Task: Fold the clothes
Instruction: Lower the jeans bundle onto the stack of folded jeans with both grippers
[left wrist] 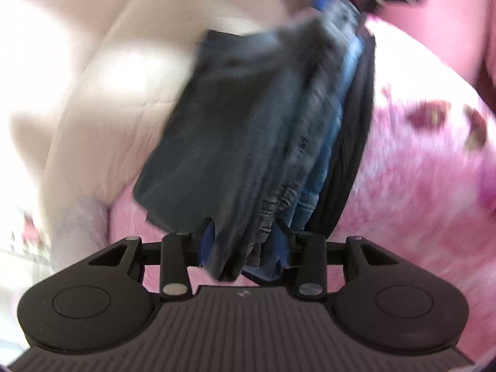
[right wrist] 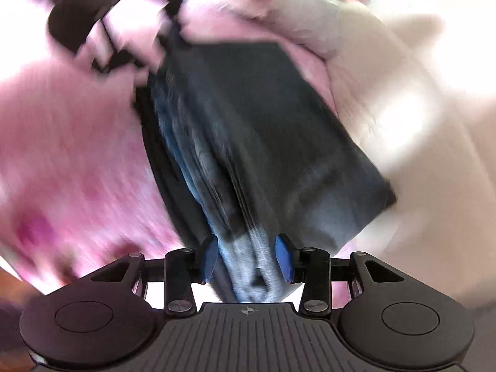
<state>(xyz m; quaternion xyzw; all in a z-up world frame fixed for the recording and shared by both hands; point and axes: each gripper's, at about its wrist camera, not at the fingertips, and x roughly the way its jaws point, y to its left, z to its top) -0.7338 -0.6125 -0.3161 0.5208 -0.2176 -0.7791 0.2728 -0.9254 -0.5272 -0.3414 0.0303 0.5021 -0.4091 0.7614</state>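
- The left claw (left wrist: 245,241) pinches a thick bunch of folded dark denim, the jeans (left wrist: 248,130), between its blue pads (left wrist: 207,241); cloth fills the whole gap and spills back toward the camera.
- Ahead of that claw the jeans stretch away as a layered bundle (dark grey faces, brighter blue folds on the right edge), up to the far end, where a second blue-padded claw appears to hold them, though blur makes this hard to confirm.
- Left of the left claw lies a cream quilted cover (left wrist: 102,71); right of it and below the denim is a fluffy pink blanket (left wrist: 418,161) with darker reddish marks.
- The right claw (right wrist: 248,255) pinches the other end of the jeans (right wrist: 263,130): pale, gathered denim is pressed between its blue pads (right wrist: 283,257), with the fabric bulging back past them.
- Beyond the right claw the bundle runs forward and slightly left, its wide dark face to the right, blue folds to the left.
- The pink blanket (right wrist: 71,155) sits left of the right claw, the cream cover (right wrist: 403,130) right of it.
- Both views are smeared by motion, so fine detail is lost.
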